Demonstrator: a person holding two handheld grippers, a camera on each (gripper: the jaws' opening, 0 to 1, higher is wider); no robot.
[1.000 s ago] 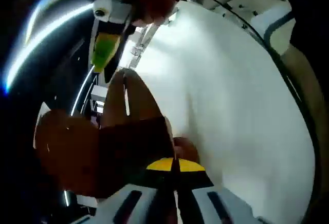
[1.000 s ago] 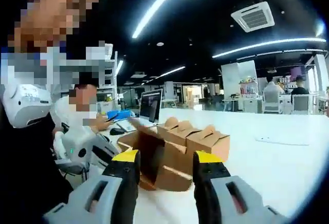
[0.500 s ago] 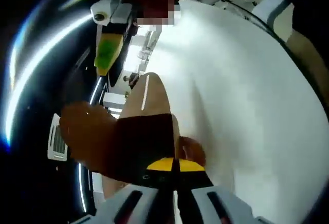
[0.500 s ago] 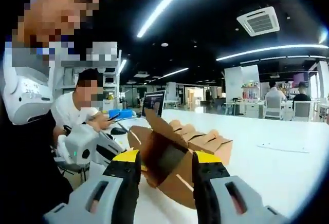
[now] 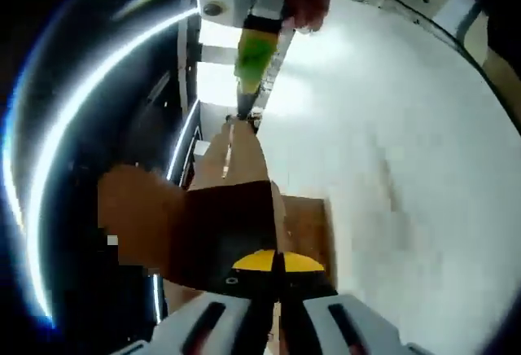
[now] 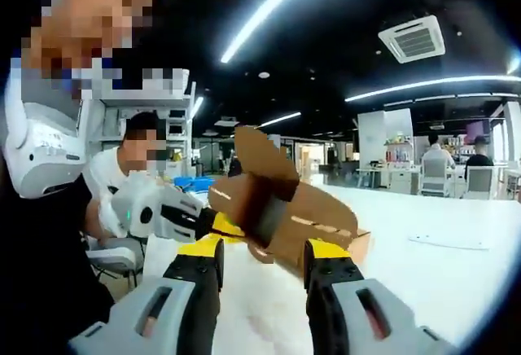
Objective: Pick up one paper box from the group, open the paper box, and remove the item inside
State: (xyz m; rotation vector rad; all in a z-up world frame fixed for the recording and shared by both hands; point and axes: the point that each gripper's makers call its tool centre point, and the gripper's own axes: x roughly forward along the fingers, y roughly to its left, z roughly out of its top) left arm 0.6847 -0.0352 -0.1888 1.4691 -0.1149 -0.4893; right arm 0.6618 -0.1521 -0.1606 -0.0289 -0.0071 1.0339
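Now my left gripper [image 6: 213,223] jaws pinch the box [image 6: 277,204] midair, right gripper [image 6: 259,264] jaws apart; a loose pinch could drop it.

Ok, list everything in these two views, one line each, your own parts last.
paper box: one, brown, lifted above the table, flaps open, clamped in the left gripper
more paper boxes: brown, count unclear, on the table behind the held one
table: one, white
sheet of paper: one, white, flat on the table at the far right
laptop: one, dark, far end of the table
left gripper: yellow-tipped, shut on the paper box
right gripper: yellow-tipped, open, below the box
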